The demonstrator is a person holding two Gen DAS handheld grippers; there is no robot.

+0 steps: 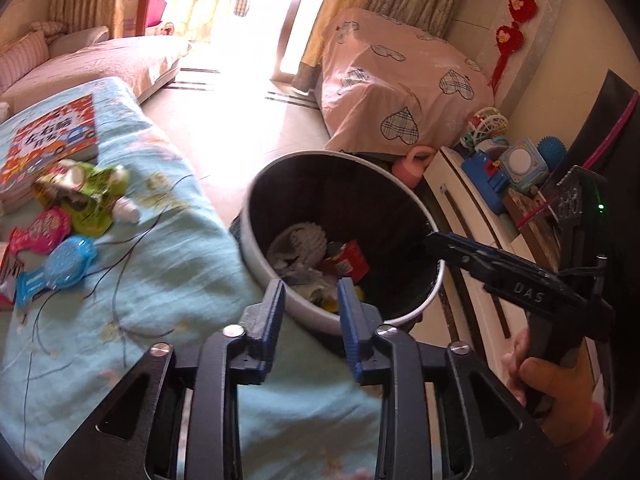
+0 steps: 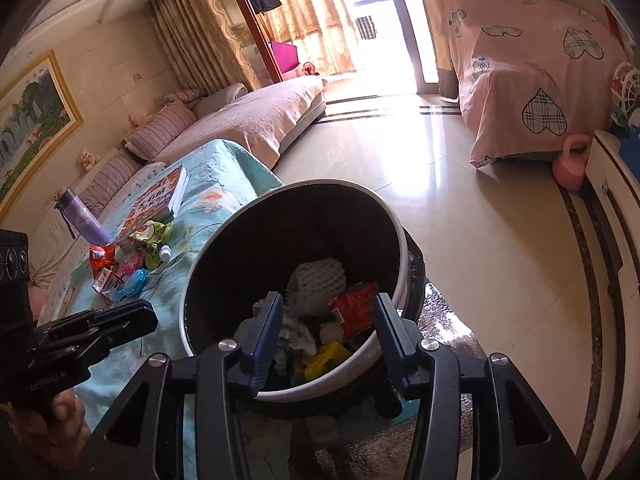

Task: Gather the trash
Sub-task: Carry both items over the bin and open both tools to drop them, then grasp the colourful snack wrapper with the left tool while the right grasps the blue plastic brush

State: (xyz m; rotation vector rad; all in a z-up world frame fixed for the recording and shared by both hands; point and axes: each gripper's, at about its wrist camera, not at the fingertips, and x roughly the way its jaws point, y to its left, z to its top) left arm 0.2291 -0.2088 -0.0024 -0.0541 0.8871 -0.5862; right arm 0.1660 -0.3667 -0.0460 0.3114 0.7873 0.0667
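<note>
Presently, discarded wrappers [image 2: 354, 312] are seen lying inside the black bin [image 2: 394, 224], which stands beside the cloth-covered table [image 1: 160, 264]. More wrappers [image 1: 76, 200] are left on that table near a book [image 1: 52, 136]. The right gripper [image 2: 326, 332] is held over the bin, jaws parted and empty. The left gripper [image 1: 310, 312] is likewise noted at the bin's near rim, partly open, gripping nothing.

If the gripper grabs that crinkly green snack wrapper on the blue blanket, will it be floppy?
Probably, yes. The crinkly green snack wrapper looks crumpled and thin, so it should bend and weigh little. Its shiny film may slip between the pads.
</note>
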